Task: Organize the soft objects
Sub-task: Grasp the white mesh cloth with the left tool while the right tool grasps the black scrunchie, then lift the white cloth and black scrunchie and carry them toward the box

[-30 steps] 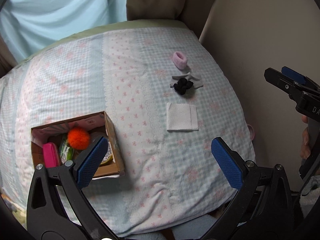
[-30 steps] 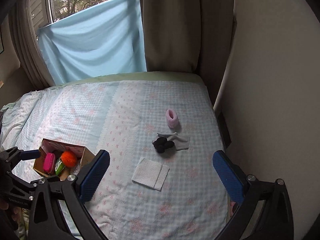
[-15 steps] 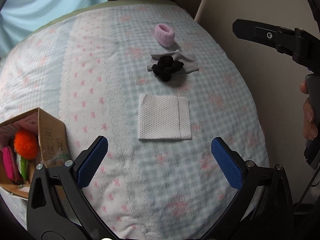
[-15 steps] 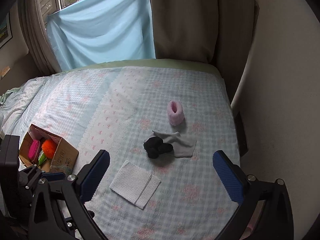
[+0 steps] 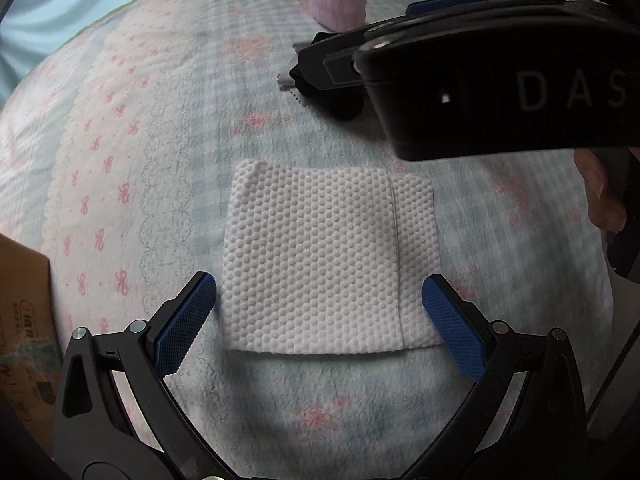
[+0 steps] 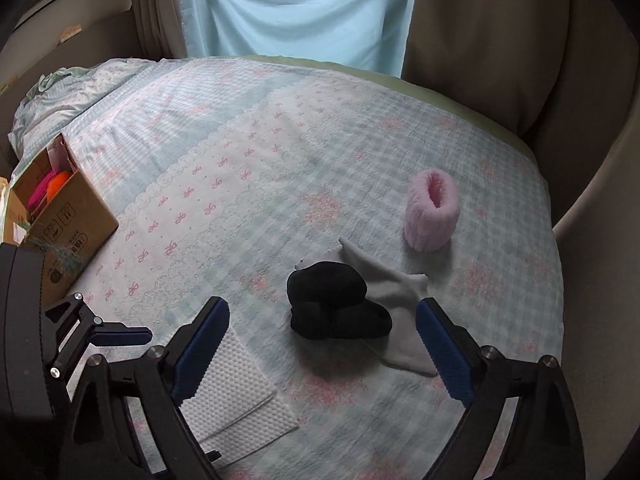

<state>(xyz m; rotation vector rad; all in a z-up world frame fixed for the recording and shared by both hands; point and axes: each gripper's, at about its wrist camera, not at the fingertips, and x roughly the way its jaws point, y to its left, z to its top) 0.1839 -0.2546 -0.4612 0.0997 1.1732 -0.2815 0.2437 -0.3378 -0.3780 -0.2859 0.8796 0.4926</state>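
Note:
A folded white dotted cloth (image 5: 328, 256) lies flat on the bed; my left gripper (image 5: 320, 320) is open with its blue fingers on either side of the cloth's near edge. The cloth also shows in the right wrist view (image 6: 236, 392). My right gripper (image 6: 320, 344) is open just short of a black sock bundle (image 6: 332, 304), which lies on a grey cloth (image 6: 396, 292). A pink fuzzy roll (image 6: 432, 216) stands beyond them; it also shows in the left wrist view (image 5: 338, 0). The right gripper's body (image 5: 500, 80) hides most of the black bundle in the left wrist view.
A cardboard box (image 6: 68, 228) with an orange pompom and pink items stands at the bed's left side; its corner shows in the left wrist view (image 5: 24, 308). A wall (image 6: 600, 240) borders the bed on the right, curtains (image 6: 304, 12) at the back.
Both grippers have moved forward and down. The left one has come from over the box across to the white cloth and now straddles it. The right one has closed in on the black bundle.

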